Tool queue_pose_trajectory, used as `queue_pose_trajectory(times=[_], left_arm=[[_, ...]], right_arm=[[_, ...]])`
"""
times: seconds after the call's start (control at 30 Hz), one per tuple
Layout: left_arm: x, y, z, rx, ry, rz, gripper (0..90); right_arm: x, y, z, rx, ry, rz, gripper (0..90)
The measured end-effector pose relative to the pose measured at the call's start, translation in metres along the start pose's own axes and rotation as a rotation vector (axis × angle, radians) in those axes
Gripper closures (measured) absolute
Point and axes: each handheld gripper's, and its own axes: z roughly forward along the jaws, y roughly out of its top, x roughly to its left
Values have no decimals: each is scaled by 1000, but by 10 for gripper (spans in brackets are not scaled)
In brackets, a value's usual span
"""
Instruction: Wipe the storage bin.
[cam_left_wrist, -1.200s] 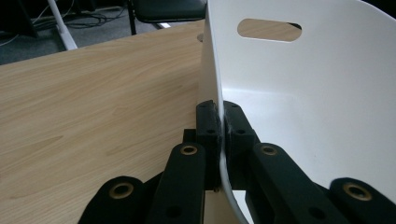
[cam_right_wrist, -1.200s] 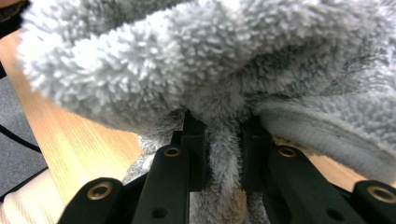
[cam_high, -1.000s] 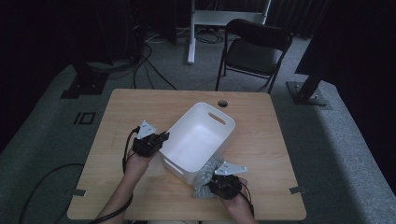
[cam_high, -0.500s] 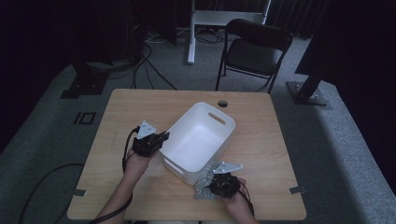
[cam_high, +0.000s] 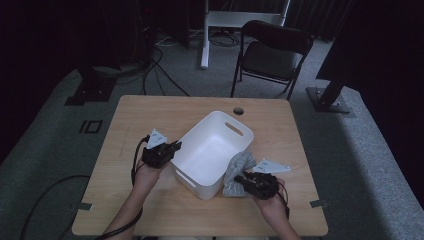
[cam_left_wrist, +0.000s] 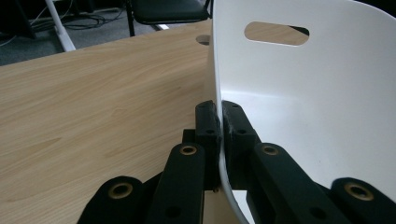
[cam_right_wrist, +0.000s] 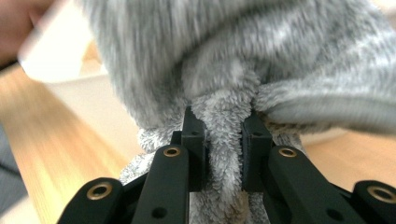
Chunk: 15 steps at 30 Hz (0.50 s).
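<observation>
A white plastic bin (cam_high: 212, 150) with slot handles sits on the wooden table (cam_high: 150, 115), turned at an angle. My left gripper (cam_high: 172, 148) is shut on the bin's left wall; in the left gripper view (cam_left_wrist: 219, 123) the thin white wall (cam_left_wrist: 280, 84) runs between the two black jaws. A fluffy grey cloth (cam_high: 236, 172) hangs beside the bin's near right corner, lifted off the table. My right gripper (cam_high: 241, 178) is shut on a fold of it, and in the right gripper view (cam_right_wrist: 223, 130) the grey cloth (cam_right_wrist: 233, 60) bunches above the jaws.
A round cable hole (cam_high: 238, 110) lies in the table's far edge behind the bin. A black chair (cam_high: 270, 52) and a white stand leg (cam_high: 204, 35) are on the floor beyond. Bare tabletop spreads left of the bin and along the front edge.
My right gripper has risen and moved rightward along the bin with the grey cloth, which now hangs higher against the bin's corner. The left gripper and the bin stayed put.
</observation>
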Motion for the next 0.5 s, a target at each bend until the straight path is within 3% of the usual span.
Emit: queue_pose_trajectory(times=[0.07, 0.13, 0.4, 0.5], left_arm=[[0, 0, 0, 0, -1, 0, 865], [0, 0, 0, 2, -5, 7, 865], [0, 1, 1, 7, -18, 21, 868], [1, 1, 0, 8, -25, 17, 869]], right_arm=[[-1, 7, -9, -48, 8, 5, 761], [1, 11, -10, -60, -2, -6, 761], [5, 8, 12, -22, -43, -30, 763], [5, 2, 18, 3, -52, -17, 764]])
